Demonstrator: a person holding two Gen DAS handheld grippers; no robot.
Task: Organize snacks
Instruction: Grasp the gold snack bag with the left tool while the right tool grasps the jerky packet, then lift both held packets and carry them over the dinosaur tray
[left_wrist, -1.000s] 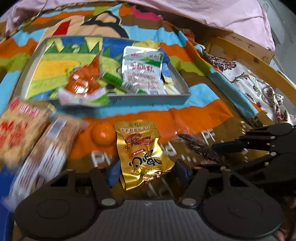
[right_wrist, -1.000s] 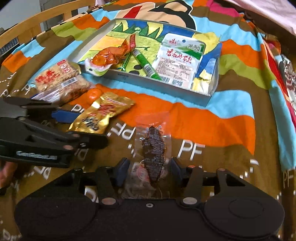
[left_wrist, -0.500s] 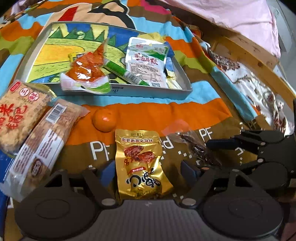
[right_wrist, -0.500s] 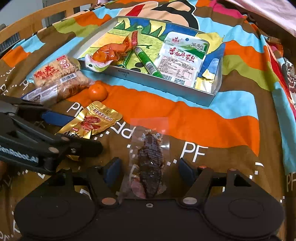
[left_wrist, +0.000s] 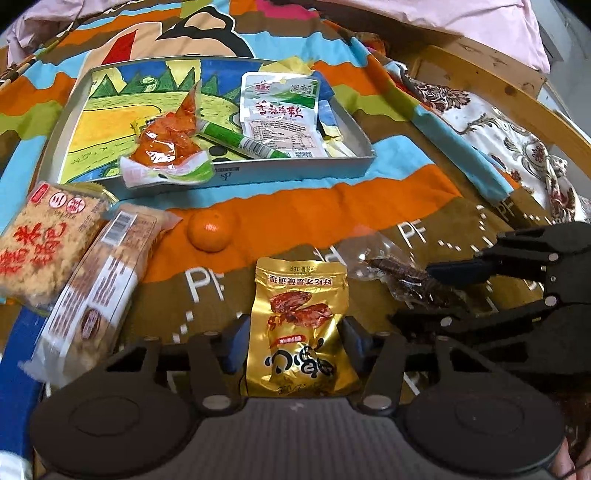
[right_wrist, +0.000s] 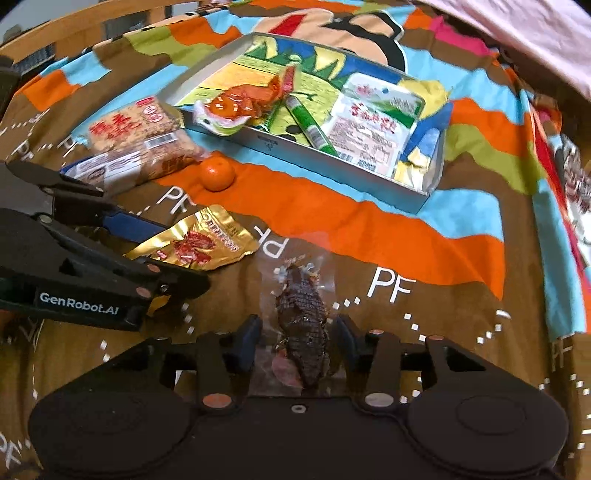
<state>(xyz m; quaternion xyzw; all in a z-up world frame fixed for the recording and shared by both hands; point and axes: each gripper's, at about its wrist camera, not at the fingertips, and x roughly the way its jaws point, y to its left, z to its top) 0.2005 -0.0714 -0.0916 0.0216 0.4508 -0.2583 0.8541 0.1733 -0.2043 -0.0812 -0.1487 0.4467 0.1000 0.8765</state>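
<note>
A gold snack packet (left_wrist: 301, 325) lies on the patterned cloth between the fingers of my left gripper (left_wrist: 295, 339). Its jaws are closing, and both blue pads touch the packet's side edges. A clear packet of dark dried meat (right_wrist: 301, 317) sits between the fingers of my right gripper (right_wrist: 297, 332), whose jaws are also closing against the wrap. Each gripper shows in the other's view: the right gripper (left_wrist: 413, 295) beside the gold packet, the left gripper (right_wrist: 183, 258) at the left. Behind them stands the grey tray (left_wrist: 295, 170).
The tray holds an orange pouch (left_wrist: 166, 147), a green stick (left_wrist: 240, 142) and a white packet (left_wrist: 280, 114). A mandarin (left_wrist: 209, 230) and two rice-cracker packs (left_wrist: 44, 240) (left_wrist: 99, 291) lie front left of it. A wooden rail (left_wrist: 517, 92) runs along the right.
Both pairs of jaws spread wider, then narrowed onto their packets. The left gripper slid forward so the gold packet sits deeper between its fingers. The right gripper rolled slightly.
</note>
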